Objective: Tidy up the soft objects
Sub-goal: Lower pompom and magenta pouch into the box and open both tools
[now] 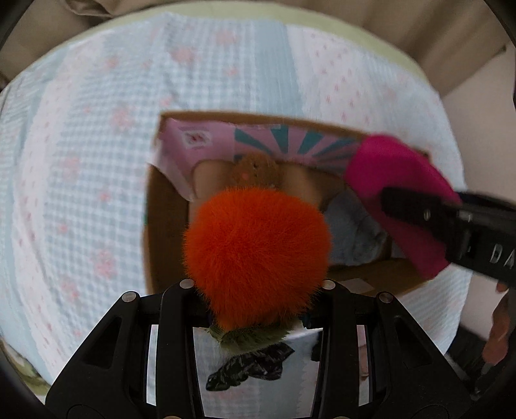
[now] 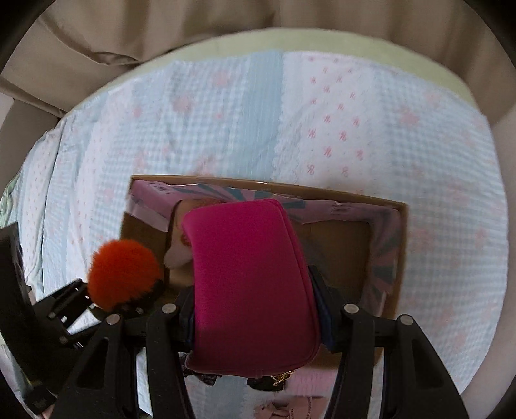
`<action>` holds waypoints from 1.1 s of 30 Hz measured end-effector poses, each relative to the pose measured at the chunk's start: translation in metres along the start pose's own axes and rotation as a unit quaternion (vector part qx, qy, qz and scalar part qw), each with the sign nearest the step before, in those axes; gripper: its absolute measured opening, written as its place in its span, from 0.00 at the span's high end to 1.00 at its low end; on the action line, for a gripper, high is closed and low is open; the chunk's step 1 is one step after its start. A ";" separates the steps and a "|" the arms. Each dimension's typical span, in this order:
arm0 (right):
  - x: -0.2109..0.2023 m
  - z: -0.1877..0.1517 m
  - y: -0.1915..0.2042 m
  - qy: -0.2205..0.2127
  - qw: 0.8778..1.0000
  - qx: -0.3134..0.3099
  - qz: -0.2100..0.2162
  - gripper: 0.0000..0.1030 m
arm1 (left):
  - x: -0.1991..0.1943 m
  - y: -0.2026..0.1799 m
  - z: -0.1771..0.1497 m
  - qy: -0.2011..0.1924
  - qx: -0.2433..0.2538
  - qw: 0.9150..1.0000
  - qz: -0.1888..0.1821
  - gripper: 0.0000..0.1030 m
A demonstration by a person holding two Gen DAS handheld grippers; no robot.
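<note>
My left gripper (image 1: 256,290) is shut on a fluffy orange pom-pom toy (image 1: 256,248) and holds it over the near left part of an open cardboard box (image 1: 151,232). The pom-pom also shows in the right wrist view (image 2: 124,274). My right gripper (image 2: 253,299) is shut on a magenta soft pouch (image 2: 248,283) and holds it over the box (image 2: 400,258); the pouch also shows in the left wrist view (image 1: 396,193). Inside the box lie a brown plush toy (image 1: 254,169) and a grey-blue soft item (image 1: 354,232).
The box has pink and teal printed inner flaps (image 1: 258,138) and sits on a bed with a light blue and white quilt with pink flowers (image 1: 80,161). Beige fabric (image 2: 193,25) lies beyond the bed's far edge.
</note>
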State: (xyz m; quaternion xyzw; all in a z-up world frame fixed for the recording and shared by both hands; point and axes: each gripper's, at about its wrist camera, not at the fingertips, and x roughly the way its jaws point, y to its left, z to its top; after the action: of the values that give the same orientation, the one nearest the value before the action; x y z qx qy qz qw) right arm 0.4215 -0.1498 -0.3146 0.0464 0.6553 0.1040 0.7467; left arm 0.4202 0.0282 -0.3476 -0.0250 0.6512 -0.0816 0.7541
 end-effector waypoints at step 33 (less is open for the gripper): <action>-0.009 0.005 -0.013 -0.005 0.999 0.025 0.035 0.00 | -0.036 -0.014 -0.025 -0.016 0.042 0.999 0.016 0.00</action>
State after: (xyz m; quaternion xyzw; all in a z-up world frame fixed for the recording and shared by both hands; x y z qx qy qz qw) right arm 0.4263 -0.1638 -0.3081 0.0879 0.6521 0.1136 0.7444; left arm 0.3893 0.0221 -0.3137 0.0161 0.6357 -0.0960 0.7658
